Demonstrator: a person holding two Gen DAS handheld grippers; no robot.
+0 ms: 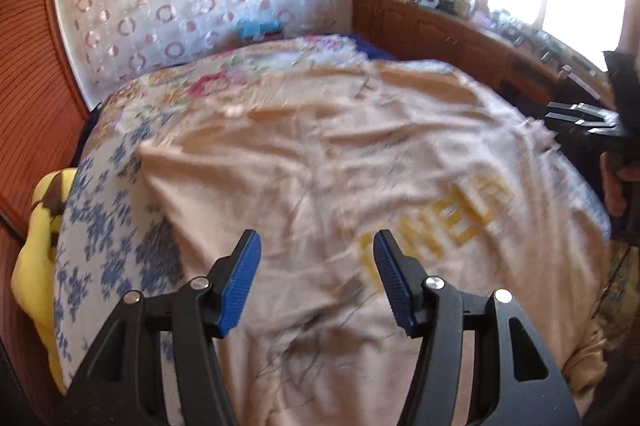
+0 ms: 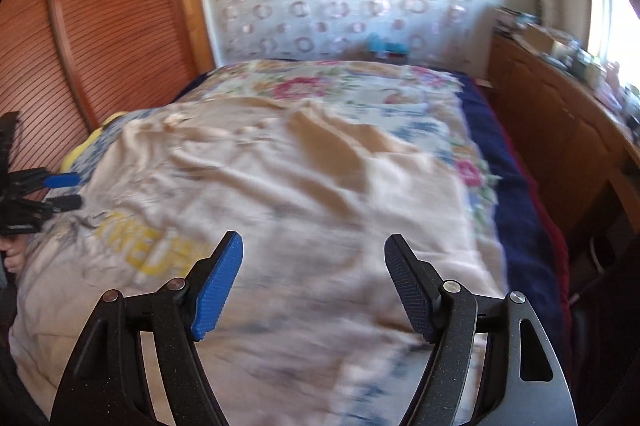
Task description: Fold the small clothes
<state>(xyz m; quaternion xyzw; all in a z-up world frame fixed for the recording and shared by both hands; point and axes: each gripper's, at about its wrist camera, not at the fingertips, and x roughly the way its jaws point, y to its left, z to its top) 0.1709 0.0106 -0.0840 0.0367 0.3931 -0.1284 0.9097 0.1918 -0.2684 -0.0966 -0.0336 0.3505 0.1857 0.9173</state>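
Note:
A cream T-shirt (image 1: 320, 178) with yellow lettering (image 1: 440, 226) lies spread and wrinkled on the bed; it also shows in the right wrist view (image 2: 280, 194). My left gripper (image 1: 316, 282) is open and empty, above the shirt's near part, left of the lettering. My right gripper (image 2: 312, 286) is open and empty above the shirt's near right part. The right gripper shows at the right edge of the left wrist view (image 1: 576, 118). The left gripper shows at the left edge of the right wrist view (image 2: 60, 190).
The bed has a floral cover (image 2: 340, 86) and a dark blue blanket edge (image 2: 516, 194). A yellow cloth (image 1: 36, 246) lies at the bed's left. A wooden cabinet (image 1: 440, 26) with clutter stands under the window. A slatted wooden door (image 2: 100, 26) is on the left.

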